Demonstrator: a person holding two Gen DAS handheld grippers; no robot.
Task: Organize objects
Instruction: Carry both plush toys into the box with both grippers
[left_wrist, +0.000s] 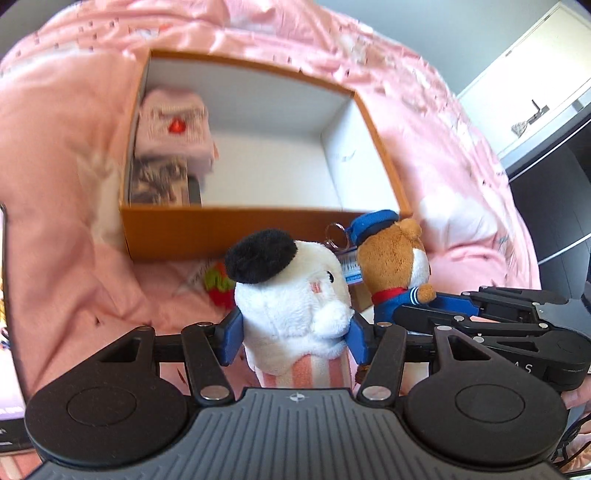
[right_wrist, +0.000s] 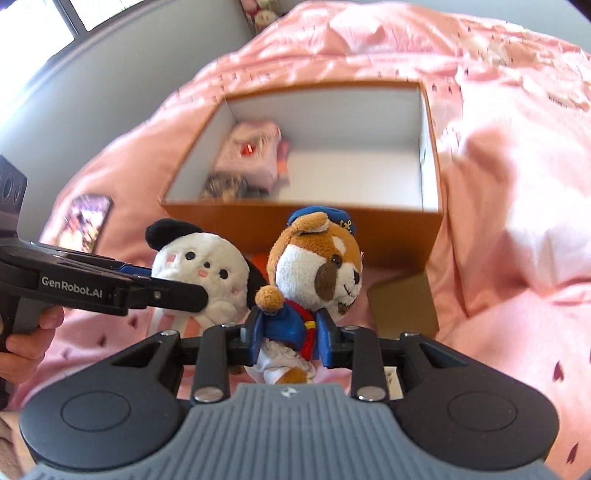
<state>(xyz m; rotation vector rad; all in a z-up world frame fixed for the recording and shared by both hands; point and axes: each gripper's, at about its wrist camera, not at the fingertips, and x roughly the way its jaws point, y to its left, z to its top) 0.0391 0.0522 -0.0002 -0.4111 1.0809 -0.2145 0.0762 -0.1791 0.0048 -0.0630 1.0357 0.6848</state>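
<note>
The left gripper (left_wrist: 293, 334) is clamped on a white plush toy (left_wrist: 295, 295) with black ears and a pink-striped lower body, its blue fingers (left_wrist: 231, 332) pressed into the toy's sides. In the right wrist view this same white plush toy (right_wrist: 207, 273) sits at about 9 o'clock from the dog toy, with the left gripper (right_wrist: 177, 295) reaching in from the left edge, held by a hand (right_wrist: 26, 339).

The right gripper (right_wrist: 291, 338) is closed on a brown-and-white plush dog (right_wrist: 317, 273) wearing a blue sailor cap and blue jacket with a red tie; the blue fingers (right_wrist: 256, 334) grip the jacket at both sides. From the left wrist view the plush dog (left_wrist: 395, 266) stands at 3 o'clock of the white toy, just beside it, a metal keyring (left_wrist: 338, 232) and a tag at its back, and the right gripper (left_wrist: 436, 306) comes in from the right.

Both toys are held upright, side by side, just in front of the near wall of an orange cardboard box (left_wrist: 229, 229) with a white interior, at 12 o'clock from each gripper. The box (right_wrist: 332, 229) rests on a bed covered by a pink blanket (right_wrist: 517, 184). Inside, along the box's left wall, lies a folded pink item (left_wrist: 173, 125) with a red spot, and a darker patterned item (left_wrist: 159, 181) nearer the front; both are blurred. A small red and green thing (left_wrist: 218, 286) lies on the blanket at 9 o'clock of the white toy.
</note>
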